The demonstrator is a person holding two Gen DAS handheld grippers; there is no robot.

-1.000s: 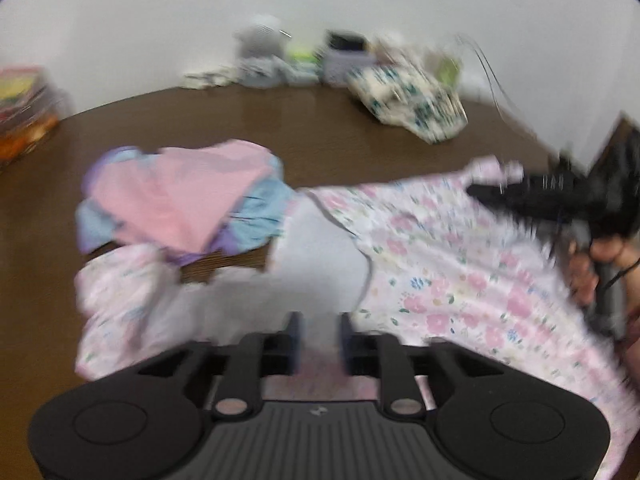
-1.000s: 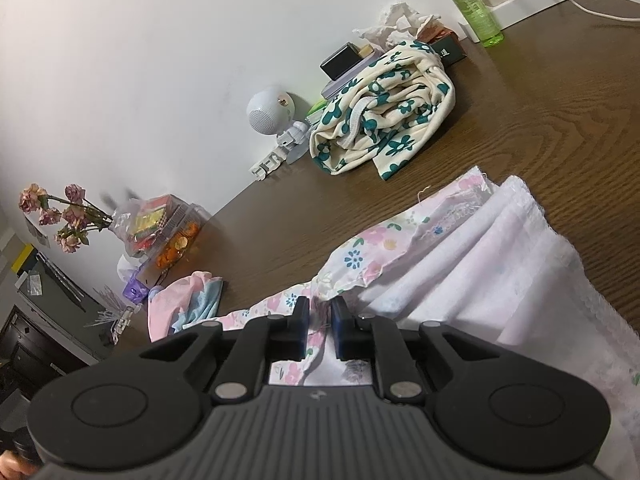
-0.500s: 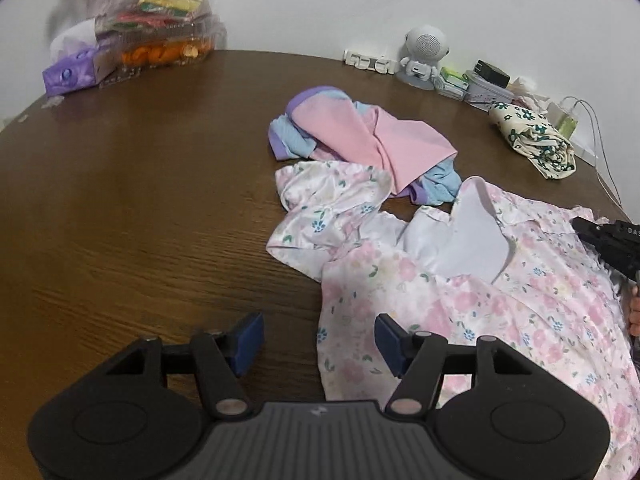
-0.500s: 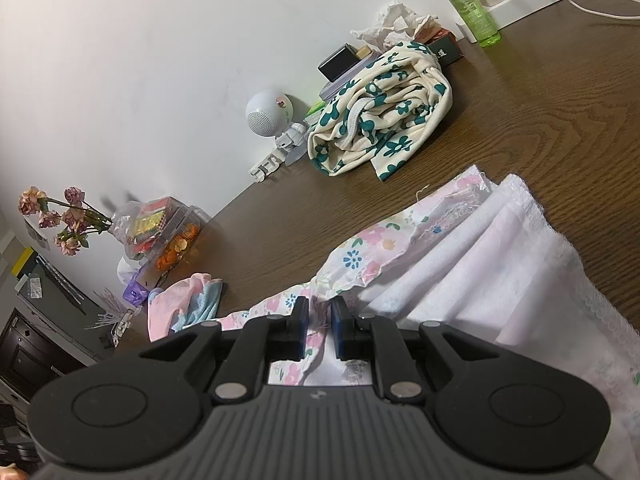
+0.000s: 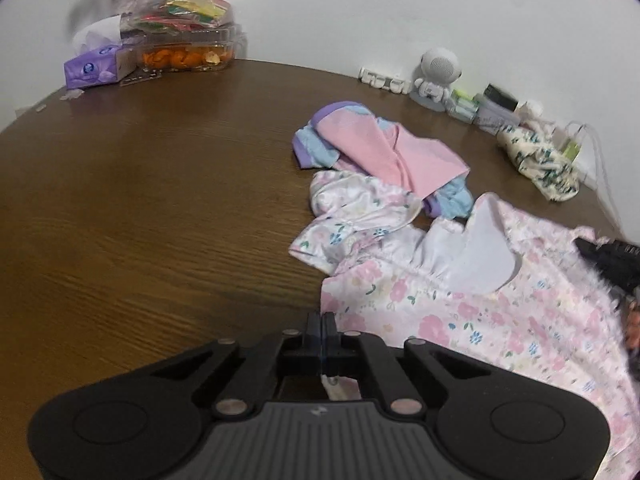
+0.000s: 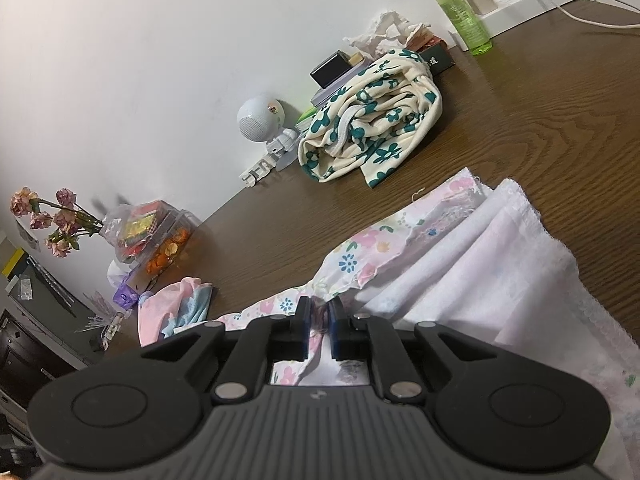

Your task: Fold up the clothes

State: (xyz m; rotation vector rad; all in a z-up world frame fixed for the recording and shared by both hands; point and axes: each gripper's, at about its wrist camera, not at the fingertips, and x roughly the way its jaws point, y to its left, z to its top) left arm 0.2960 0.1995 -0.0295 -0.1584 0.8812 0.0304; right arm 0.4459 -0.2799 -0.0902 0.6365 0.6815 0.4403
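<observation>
A brown wooden table (image 5: 140, 208) fills most of both views, set against a white wall. Spread over its near right part lies the floral dress (image 5: 480, 320), pale pink with small flowers, its white collar lining turned up and one short sleeve crumpled toward the table's middle. In the right wrist view the same dress (image 6: 460, 264) shows its white underside in soft folds.

Just beyond the sleeve sits a pink and blue garment (image 5: 384, 152), bunched in a heap and touching the dress. Farther back, near the wall, a cream cloth with green flowers (image 6: 372, 120) lies rumpled.

The left gripper (image 5: 321, 324) is held low over the dress's near left edge, pointing along the table toward the wall; its fingers are pressed together with a strip of the floral fabric pinched between them. The right gripper (image 6: 318, 316) is tilted, so the table runs diagonally in its view, and its fingers are nearly together, clamped on a gathered fold of the dress. From the left wrist view this right gripper (image 5: 608, 258) appears at the dress's far right edge.

By the wall stand a round white speaker figure (image 5: 438, 72), a clear box of orange snacks (image 5: 184, 52), a purple tissue box (image 5: 94, 70) and a green spray bottle (image 6: 460, 12).
</observation>
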